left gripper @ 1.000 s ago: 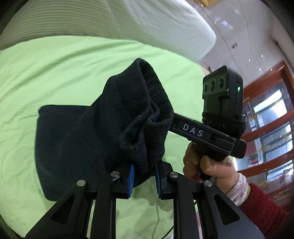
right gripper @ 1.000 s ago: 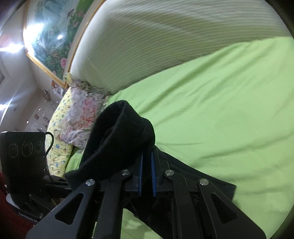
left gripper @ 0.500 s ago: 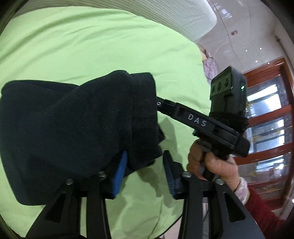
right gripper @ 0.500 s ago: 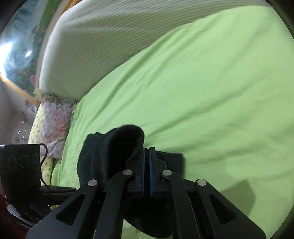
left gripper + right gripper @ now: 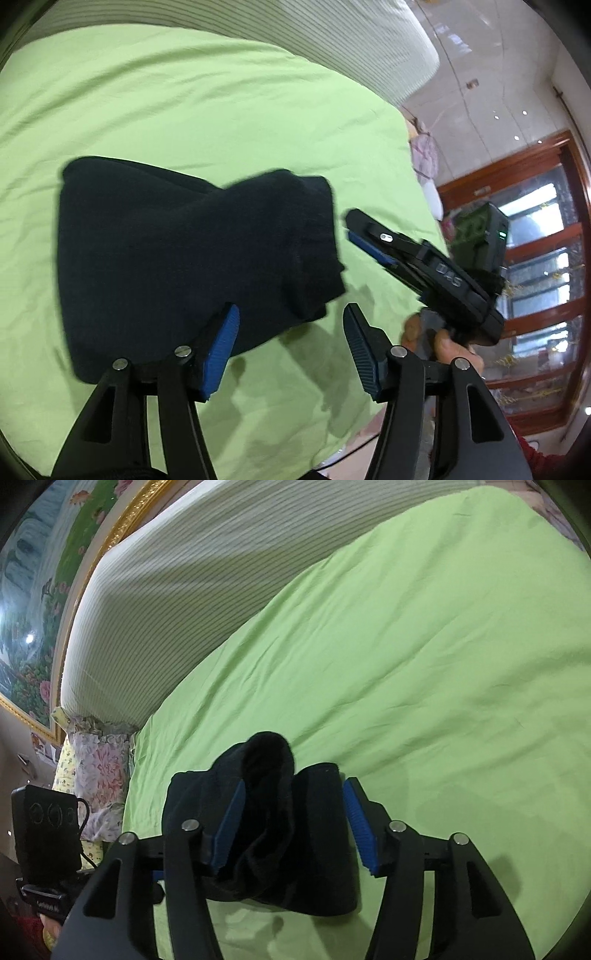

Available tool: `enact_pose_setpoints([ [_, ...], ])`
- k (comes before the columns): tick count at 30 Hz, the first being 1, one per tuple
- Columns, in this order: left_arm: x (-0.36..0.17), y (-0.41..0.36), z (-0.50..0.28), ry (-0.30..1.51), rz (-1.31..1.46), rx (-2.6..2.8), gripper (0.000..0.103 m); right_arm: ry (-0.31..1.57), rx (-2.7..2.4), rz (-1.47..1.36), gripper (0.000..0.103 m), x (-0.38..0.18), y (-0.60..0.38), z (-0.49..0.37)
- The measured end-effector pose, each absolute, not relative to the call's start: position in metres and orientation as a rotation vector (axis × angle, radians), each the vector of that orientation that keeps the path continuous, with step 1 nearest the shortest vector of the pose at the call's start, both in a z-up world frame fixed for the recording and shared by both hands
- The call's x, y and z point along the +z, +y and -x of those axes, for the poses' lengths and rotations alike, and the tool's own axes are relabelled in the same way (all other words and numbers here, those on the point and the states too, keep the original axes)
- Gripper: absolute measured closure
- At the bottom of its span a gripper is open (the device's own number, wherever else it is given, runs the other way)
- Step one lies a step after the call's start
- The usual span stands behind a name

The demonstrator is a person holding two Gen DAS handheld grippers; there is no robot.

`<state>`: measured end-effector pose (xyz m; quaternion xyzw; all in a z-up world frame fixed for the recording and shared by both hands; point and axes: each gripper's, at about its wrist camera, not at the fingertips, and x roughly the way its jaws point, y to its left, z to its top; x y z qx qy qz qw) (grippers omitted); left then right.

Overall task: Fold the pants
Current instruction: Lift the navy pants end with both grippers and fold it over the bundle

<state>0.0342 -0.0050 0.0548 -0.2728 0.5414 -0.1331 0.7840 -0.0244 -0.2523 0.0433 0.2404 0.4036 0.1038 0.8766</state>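
The black pants [image 5: 177, 258] lie folded in a thick bundle on the green bedsheet [image 5: 184, 110]. My left gripper [image 5: 291, 343] is open, its blue pads just behind the bundle's near corner, holding nothing. My right gripper [image 5: 295, 823] is open too, with the bundle [image 5: 288, 830] between its spread jaws and a raised fold sticking up by the left pad. The right gripper also shows in the left wrist view [image 5: 373, 240], just right of the bundle.
A striped white headboard cushion [image 5: 192, 590] runs along the far side of the bed. Floral pillows [image 5: 96, 775] lie at the bed's left end. The bed's edge [image 5: 417, 177] drops off toward wooden-framed windows [image 5: 535, 258]. A framed painting [image 5: 44, 572] hangs on the wall.
Both grippers have opened and let go of the pants. The lifted fold has dropped onto the rest of the pants on the bed, and the right gripper has drawn back from it.
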Motion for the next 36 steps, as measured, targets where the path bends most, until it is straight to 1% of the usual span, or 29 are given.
enact_pose_setpoints([
  [2, 0.052, -0.006, -0.028, 1.16, 0.582, -0.253, 0.038, 0.836, 0.211, -0.495, 0.039, 0.046, -0.247, 0.025],
  [4, 0.05, 0.008, -0.029, 1.149, 0.594, -0.216, 0.033, 0.834, 0.208, -0.493, 0.033, 0.047, -0.239, 0.025],
  [5, 0.049, 0.014, -0.028, 1.145, 0.602, -0.2, 0.032, 0.838, 0.201, -0.49, 0.027, 0.046, -0.235, 0.024],
  [6, 0.048, 0.022, -0.029, 1.139, 0.613, -0.179, 0.03, 0.843, 0.184, -0.481, 0.025, 0.045, -0.236, 0.026],
  [7, 0.048, 0.026, -0.025, 1.136, 0.62, -0.167, 0.029, 0.846, 0.169, -0.475, 0.024, 0.045, -0.233, 0.026],
  [9, 0.043, 0.042, -0.023, 1.131, 0.647, -0.129, 0.028, 0.859, 0.155, -0.468, 0.019, 0.042, -0.229, 0.026],
  [17, 0.032, 0.069, -0.022, 1.122, 0.704, -0.053, 0.028, 0.866, 0.094, -0.451, 0.017, 0.043, -0.21, 0.026],
  [27, 0.02, 0.071, -0.019, 1.136, 0.717, -0.035, 0.026, 0.897, 0.034, -0.428, 0.016, 0.04, -0.204, 0.019],
  [30, 0.018, 0.074, -0.017, 1.143, 0.718, -0.033, 0.025, 0.881, 0.012, -0.409, 0.015, 0.04, -0.202, 0.019],
  [36, 0.007, 0.08, -0.018, 1.171, 0.739, -0.015, 0.025, 0.933, 0.0, -0.423, 0.014, 0.025, -0.206, 0.014],
])
